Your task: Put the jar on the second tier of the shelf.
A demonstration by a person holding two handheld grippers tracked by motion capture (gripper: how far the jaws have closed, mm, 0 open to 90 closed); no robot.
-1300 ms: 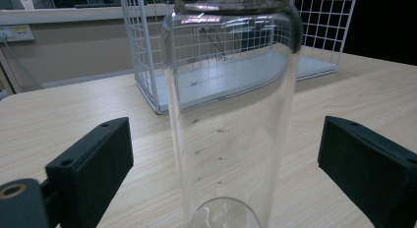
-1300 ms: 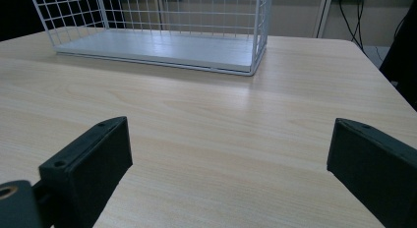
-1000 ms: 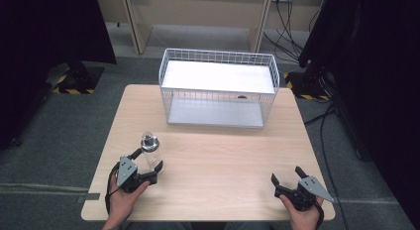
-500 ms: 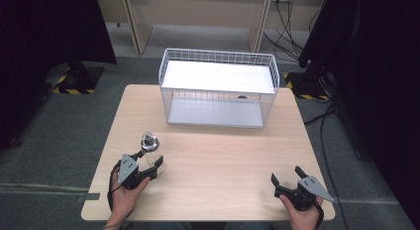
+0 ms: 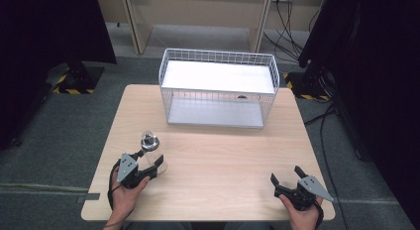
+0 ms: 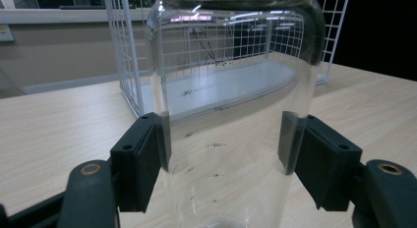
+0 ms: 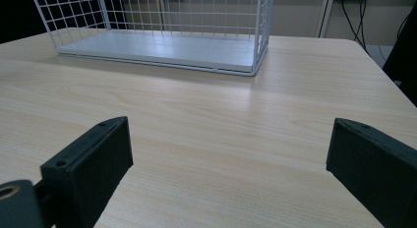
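A basket sits at the back of the table. A bottle stands on the table near the front left, well apart from the basket. The left gripper is around the bottle. The right gripper is at the front right, far from both.

From my station, the only writing I find is on the clear glass bottle in the left gripper view: a printed scale of short tick marks with small dark numbers climbing its wall. One near the middle looks like 250, but I cannot be sure; the others above and below are too small and blurred through the glass for me to read. I can read no brand, label or sign anywhere else.
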